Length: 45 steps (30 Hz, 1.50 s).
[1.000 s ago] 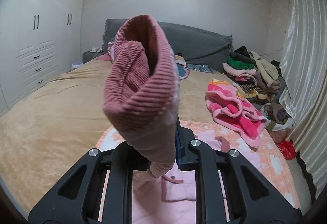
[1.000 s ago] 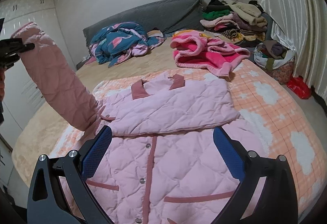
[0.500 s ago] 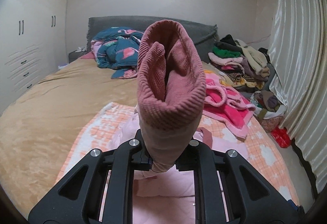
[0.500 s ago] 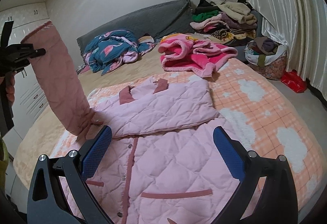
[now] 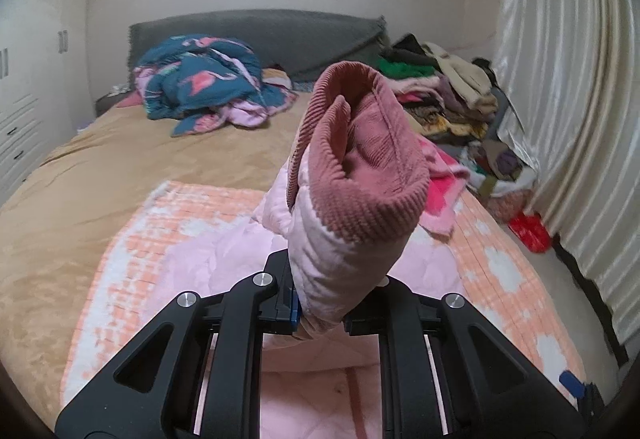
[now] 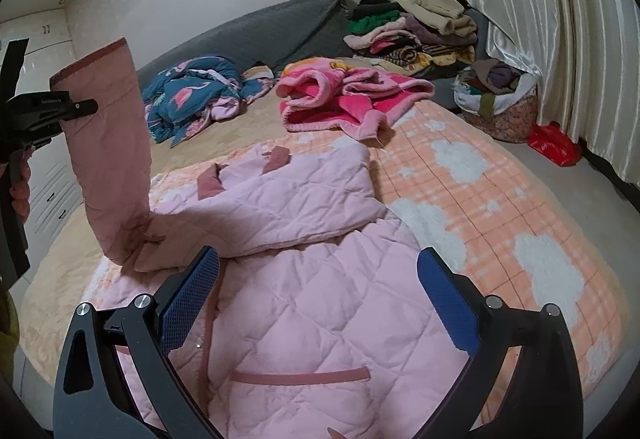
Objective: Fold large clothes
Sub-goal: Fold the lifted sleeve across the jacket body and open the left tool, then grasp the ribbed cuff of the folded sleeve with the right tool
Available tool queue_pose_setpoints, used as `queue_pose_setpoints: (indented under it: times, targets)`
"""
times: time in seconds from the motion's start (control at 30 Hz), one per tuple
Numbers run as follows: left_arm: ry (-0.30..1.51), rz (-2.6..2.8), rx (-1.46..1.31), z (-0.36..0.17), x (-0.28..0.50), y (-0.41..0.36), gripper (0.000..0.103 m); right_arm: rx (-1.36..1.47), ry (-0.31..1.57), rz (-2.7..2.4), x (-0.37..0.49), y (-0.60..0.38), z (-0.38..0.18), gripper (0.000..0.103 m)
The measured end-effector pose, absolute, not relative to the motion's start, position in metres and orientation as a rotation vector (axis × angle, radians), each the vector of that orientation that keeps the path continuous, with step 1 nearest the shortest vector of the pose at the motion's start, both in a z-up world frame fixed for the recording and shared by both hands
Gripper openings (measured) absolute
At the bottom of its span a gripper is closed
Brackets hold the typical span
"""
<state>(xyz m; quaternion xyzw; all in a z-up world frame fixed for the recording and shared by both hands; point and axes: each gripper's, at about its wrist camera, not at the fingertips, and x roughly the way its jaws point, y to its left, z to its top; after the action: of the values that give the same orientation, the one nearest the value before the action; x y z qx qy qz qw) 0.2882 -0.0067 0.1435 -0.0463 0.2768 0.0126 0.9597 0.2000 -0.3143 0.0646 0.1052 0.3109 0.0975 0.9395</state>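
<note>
- Pink quilted jacket (image 6: 320, 279) lay front-up on the peach blanket (image 6: 500, 199).
- Left gripper (image 5: 320, 313) was clamped on the sleeve (image 5: 352, 199), held raised.
- Right gripper (image 6: 316, 303) hovered over the jacket, jaws apart, empty.
- Step judged: sleeve fold. Next: lay sleeve across the chest, then release.

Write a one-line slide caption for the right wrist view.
Left gripper lifts the pink quilted jacket's sleeve upright while the open right gripper hovers over the jacket body.
</note>
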Motion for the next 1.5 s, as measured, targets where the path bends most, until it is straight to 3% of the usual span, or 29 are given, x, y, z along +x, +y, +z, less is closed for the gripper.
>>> queue_pose_setpoints:
  times: [0.43,0.63,0.83,0.9,1.0,1.07,1.17,1.5]
  targets:
    - [0.726,-0.151,-0.007,0.057,0.315,-0.068,0.009,0.289,0.701,0.129,0.207,-0.345,0.029,0.099]
    - [0.795,-0.240,0.050,0.017,0.321,-0.092,0.018,0.311,0.741,0.098,0.210,-0.357,0.014,0.099]
    - [0.863,-0.303,0.102,-0.014,0.322,-0.107,0.036,0.322,0.768,0.058,0.212,-0.368,0.003,0.099]
    - [0.898,-0.355,0.116,-0.024,0.320,-0.111,0.063,0.320,0.773,0.049,0.214,-0.370,0.002,0.099]
    - [0.933,-0.412,0.139,-0.036,0.314,-0.116,0.081,0.321,0.782,0.039,0.218,-0.370,0.000,0.099]
    - [0.955,-0.442,0.121,-0.040,0.308,-0.112,0.087,0.323,0.786,0.037,0.221,-0.369,-0.001,0.099]
    - [0.972,-0.469,0.065,-0.037,0.302,-0.096,0.093,0.318,0.795,0.042,0.226,-0.366,-0.003,0.099]
    - [0.926,-0.134,-0.013,-0.014,0.309,0.012,0.094,0.273,0.865,0.203,0.259,-0.291,-0.010,0.099]
